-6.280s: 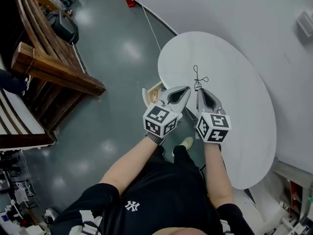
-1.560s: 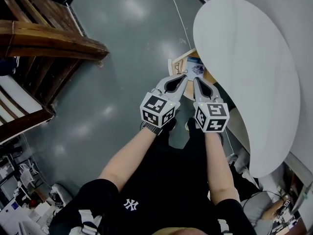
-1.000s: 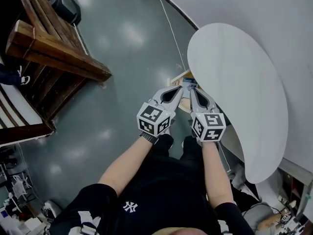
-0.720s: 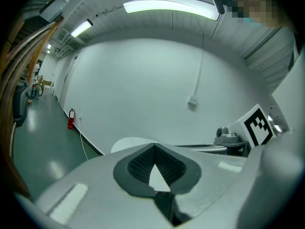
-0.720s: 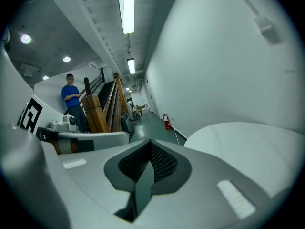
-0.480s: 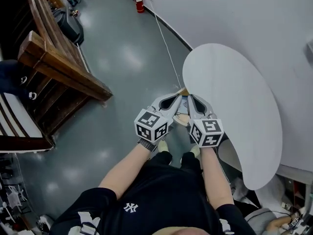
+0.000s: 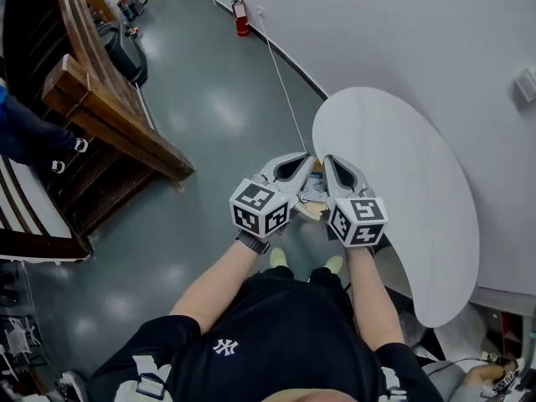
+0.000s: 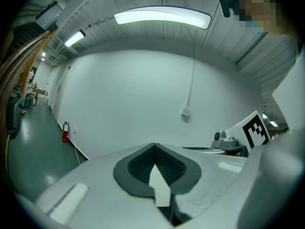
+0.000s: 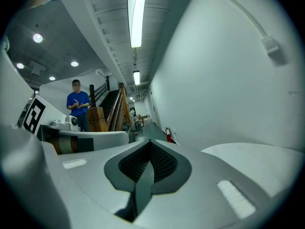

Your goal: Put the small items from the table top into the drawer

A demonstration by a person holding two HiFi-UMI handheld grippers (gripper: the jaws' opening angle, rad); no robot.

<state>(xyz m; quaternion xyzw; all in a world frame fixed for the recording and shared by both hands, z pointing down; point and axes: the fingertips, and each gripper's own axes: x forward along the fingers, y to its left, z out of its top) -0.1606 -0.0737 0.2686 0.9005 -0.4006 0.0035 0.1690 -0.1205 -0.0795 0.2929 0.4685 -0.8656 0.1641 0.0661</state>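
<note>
Both shut, left claw [image 7: 306, 163], right claw [image 7: 328, 162]

Above my black short-sleeved T-shirt [image 7: 280, 329] with its white logo [image 7: 224, 347], my grey left gripper [image 7: 306, 161] and right gripper [image 7: 327, 160] each bear a black-and-white marker cube [image 7: 260, 208].

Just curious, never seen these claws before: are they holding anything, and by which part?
Nothing is held. The left gripper and the right gripper both have their jaws shut together with nothing between them.
</note>
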